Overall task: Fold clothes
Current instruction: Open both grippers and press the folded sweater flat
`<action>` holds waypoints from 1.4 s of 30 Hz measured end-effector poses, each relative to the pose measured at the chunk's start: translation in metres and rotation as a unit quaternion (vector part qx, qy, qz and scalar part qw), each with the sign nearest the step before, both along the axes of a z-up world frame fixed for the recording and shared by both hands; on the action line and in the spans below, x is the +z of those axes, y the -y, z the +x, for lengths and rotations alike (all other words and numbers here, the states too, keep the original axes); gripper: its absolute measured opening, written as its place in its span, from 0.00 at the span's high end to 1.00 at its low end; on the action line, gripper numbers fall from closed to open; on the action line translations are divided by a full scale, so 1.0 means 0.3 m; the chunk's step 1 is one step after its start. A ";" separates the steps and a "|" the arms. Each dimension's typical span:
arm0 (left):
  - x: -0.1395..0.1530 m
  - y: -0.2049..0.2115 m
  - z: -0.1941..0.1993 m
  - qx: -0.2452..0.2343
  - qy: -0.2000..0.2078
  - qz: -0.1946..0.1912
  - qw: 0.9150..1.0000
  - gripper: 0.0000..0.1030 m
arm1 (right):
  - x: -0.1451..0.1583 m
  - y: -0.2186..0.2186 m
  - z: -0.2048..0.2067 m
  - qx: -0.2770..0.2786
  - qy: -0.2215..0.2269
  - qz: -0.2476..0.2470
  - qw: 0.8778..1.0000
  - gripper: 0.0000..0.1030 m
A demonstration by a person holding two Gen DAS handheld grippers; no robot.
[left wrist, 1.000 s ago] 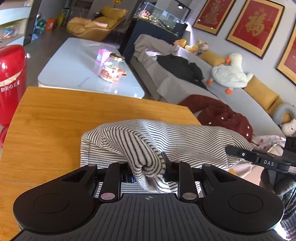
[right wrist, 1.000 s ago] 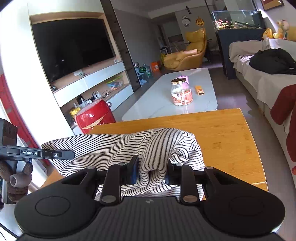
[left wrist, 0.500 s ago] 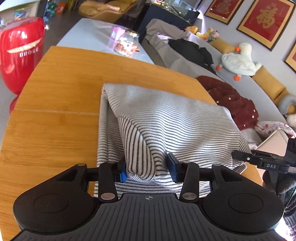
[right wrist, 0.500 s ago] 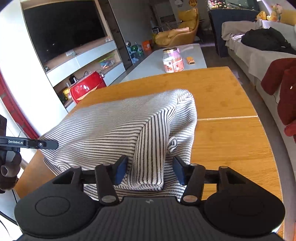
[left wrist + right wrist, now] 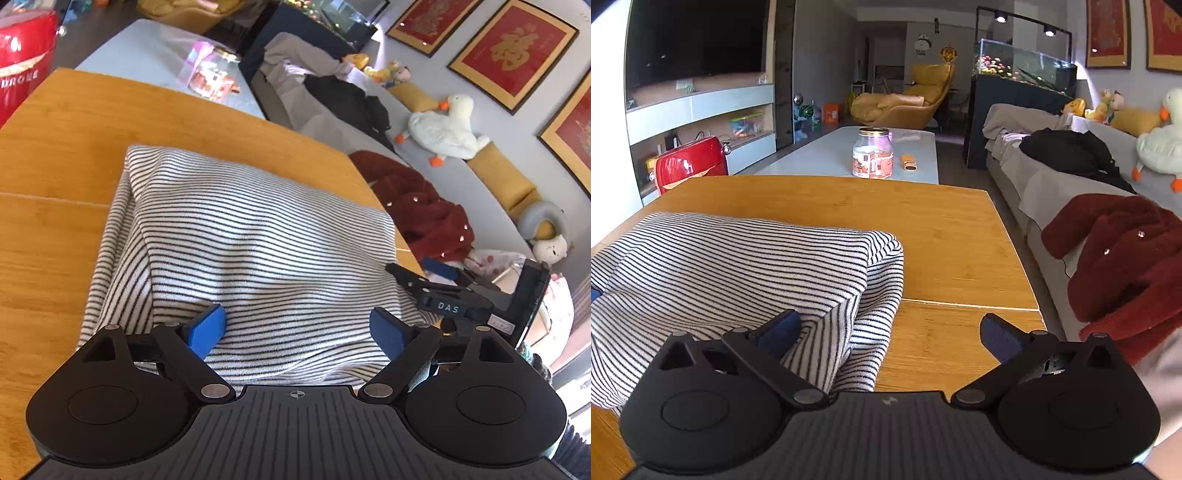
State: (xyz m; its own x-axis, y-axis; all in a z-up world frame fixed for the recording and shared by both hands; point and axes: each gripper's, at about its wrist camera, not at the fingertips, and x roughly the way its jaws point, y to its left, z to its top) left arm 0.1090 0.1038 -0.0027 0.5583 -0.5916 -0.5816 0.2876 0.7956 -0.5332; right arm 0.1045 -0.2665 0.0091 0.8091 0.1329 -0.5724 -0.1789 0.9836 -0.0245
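the left gripper (image 5: 297,326) is released, its blue pads spread wide over the near edge of the striped garment (image 5: 251,251), which lies folded on the wooden table (image 5: 55,155) just ahead of it. the right gripper (image 5: 888,334) is also released: its left pad rests on the garment's right corner and its right pad is over bare wood.

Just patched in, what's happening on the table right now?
A person with two handheld grippers is folding a striped shirt on the wooden table. The shirt lies doubled over in a rough rectangle, one edge layer showing along its side. The left gripper and right gripper are both open just over the near edge, gripping nothing. A red fleece garment waits on the sofa beside the table.
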 end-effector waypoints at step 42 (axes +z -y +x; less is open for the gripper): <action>-0.031 0.101 0.271 -0.029 0.021 0.025 0.999 0.03 | -0.027 -0.100 -0.131 0.026 -0.063 0.053 0.996 0.00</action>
